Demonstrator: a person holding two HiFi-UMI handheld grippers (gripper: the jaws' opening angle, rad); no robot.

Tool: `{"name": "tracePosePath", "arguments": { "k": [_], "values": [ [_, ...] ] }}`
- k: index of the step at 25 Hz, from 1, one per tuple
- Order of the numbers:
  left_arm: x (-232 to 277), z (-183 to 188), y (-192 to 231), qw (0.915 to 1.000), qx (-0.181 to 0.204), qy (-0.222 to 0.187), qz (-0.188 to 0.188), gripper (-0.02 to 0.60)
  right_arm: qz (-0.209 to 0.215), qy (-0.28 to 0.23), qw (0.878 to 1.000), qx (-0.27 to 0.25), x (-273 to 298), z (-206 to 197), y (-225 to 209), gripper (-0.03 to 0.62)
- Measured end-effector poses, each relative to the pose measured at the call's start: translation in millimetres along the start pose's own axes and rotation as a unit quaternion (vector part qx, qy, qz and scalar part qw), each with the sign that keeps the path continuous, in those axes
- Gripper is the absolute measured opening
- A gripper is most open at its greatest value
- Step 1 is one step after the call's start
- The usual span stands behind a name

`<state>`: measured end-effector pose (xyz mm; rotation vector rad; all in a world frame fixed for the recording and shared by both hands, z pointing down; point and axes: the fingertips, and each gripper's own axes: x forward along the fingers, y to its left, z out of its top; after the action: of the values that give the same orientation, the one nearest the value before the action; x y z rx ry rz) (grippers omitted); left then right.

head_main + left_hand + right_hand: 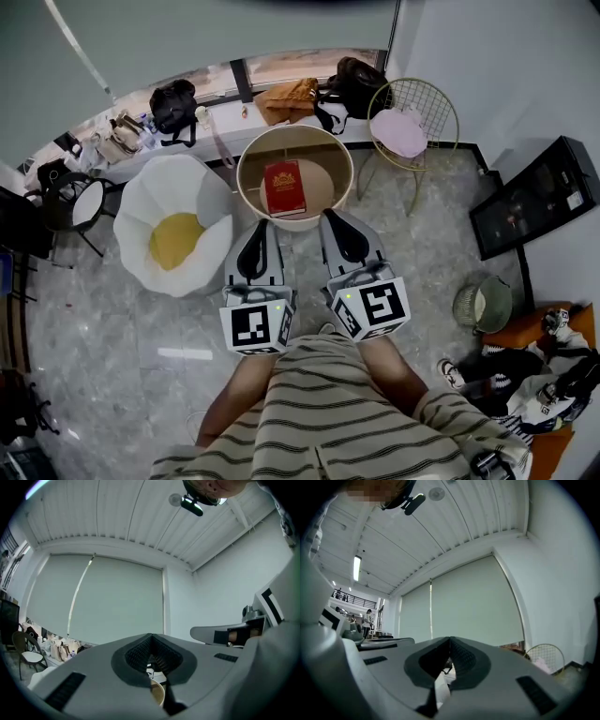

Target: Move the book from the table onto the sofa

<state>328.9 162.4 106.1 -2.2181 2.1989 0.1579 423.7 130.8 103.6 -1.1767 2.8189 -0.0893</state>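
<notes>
Red book (283,187) on round table (295,224), lettering illegible

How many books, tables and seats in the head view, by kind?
Red hardcover book: 1
Round beige table: 1
Seats: 3 (white petal-shaped sofa with yellow cushion, gold wire chair, black-framed chair with white seat)
Total: 5

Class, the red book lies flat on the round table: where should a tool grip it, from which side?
Probably the right long edge of the red book, from above. It lies flat inside the round table, whose raised rim blocks a level approach, and bare tabletop beside that edge leaves room for a jaw.
</notes>
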Motion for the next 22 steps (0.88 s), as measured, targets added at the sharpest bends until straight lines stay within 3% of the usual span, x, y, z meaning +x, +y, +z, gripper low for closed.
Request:
{"name": "tracePosePath", "arguments": {
  "k": [11,22],
  "values": [
    [7,-29,-4,0.999,-0.001,0.038,0.025,0.005,0.01,0.028,0.999,0.023,6,-28,-21,0.014],
    [84,-68,41,0.9975,-0.039,0.055,0.021,0.005,-0.001,0.063,0.998,0.015,85,-58,-48,0.014]
  ]
}}
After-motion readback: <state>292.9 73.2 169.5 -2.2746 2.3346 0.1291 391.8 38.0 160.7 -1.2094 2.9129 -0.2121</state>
